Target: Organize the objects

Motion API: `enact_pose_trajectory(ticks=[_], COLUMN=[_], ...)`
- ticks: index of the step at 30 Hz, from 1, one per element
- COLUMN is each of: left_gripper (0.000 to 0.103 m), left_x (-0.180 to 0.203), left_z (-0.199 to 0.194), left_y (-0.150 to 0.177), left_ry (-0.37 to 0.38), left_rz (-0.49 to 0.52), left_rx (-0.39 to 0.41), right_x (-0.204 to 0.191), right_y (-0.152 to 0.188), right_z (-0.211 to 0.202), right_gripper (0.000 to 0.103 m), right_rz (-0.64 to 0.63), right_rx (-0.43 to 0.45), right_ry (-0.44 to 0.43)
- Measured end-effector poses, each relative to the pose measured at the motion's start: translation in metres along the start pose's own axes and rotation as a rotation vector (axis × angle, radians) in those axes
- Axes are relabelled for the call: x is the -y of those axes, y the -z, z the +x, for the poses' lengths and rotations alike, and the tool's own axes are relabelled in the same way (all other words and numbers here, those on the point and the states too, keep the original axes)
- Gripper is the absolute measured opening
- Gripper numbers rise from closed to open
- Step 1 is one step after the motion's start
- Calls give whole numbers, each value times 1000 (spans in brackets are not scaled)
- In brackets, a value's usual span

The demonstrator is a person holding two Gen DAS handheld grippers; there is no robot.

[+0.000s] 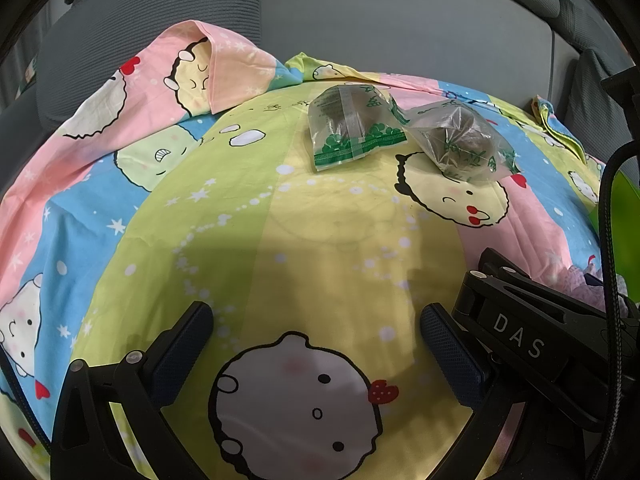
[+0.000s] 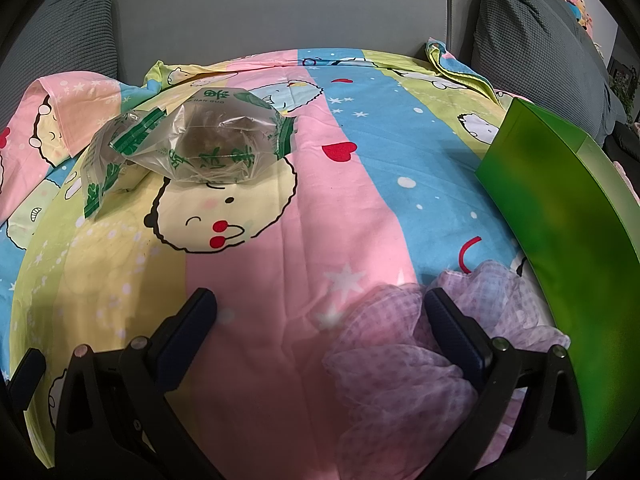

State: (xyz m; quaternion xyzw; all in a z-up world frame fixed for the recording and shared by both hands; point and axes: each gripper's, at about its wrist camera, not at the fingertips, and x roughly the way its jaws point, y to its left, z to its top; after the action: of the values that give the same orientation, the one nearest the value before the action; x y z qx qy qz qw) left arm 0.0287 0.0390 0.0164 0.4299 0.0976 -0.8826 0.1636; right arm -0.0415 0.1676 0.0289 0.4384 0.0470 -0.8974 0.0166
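Observation:
Two clear plastic packets with green print, each with a dark round thing inside, lie side by side on a cartoon-print sheet (image 1: 280,220). The left packet (image 1: 352,128) (image 2: 108,160) sits flat; the right packet (image 1: 464,140) (image 2: 224,144) is puffier. A crumpled lilac mesh cloth (image 2: 392,340) lies by the right finger of my right gripper (image 2: 320,312), which is open above the pink stripe. My left gripper (image 1: 316,324) is open over the yellow stripe, well short of the packets, with nothing between its fingers. The right gripper's body (image 1: 532,332) shows at right in the left wrist view.
A green box (image 2: 560,200) stands at the right edge of the sheet. Grey sofa back (image 2: 280,8) and cushions (image 2: 532,40) rise behind. A fold of the sheet (image 1: 208,64) is bunched at the back left. A black cable (image 1: 608,240) hangs at right.

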Motion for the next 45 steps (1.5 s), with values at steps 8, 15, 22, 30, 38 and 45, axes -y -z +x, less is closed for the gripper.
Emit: enact_pose_trajectory(ticks=[8, 15, 22, 30, 38, 45], left_gripper=[103, 103, 103, 103, 103, 94], left_x=[0, 0, -1, -4, 36, 37], left_z=[0, 0, 2, -15, 5, 48], left_y=[0, 0, -1, -33, -76, -84], left_ry=[0, 1, -1, 201, 333, 370], left_rz=[0, -2, -3, -98, -117, -212], left_rx=[-1, 2, -1, -25, -64, -106], right_x=[2, 27, 65, 48, 19, -5], right_y=[-2, -3, -42, -124, -159, -164], right_z=[0, -27, -65, -40, 33, 68], right_gripper=[103, 96, 97, 97, 88, 81], right_rz=[-7, -20, 125, 134, 20, -115], right_rx=[-12, 22, 69, -63, -261, -344], right_ry=[-18, -131, -376, -572, -613, -666])
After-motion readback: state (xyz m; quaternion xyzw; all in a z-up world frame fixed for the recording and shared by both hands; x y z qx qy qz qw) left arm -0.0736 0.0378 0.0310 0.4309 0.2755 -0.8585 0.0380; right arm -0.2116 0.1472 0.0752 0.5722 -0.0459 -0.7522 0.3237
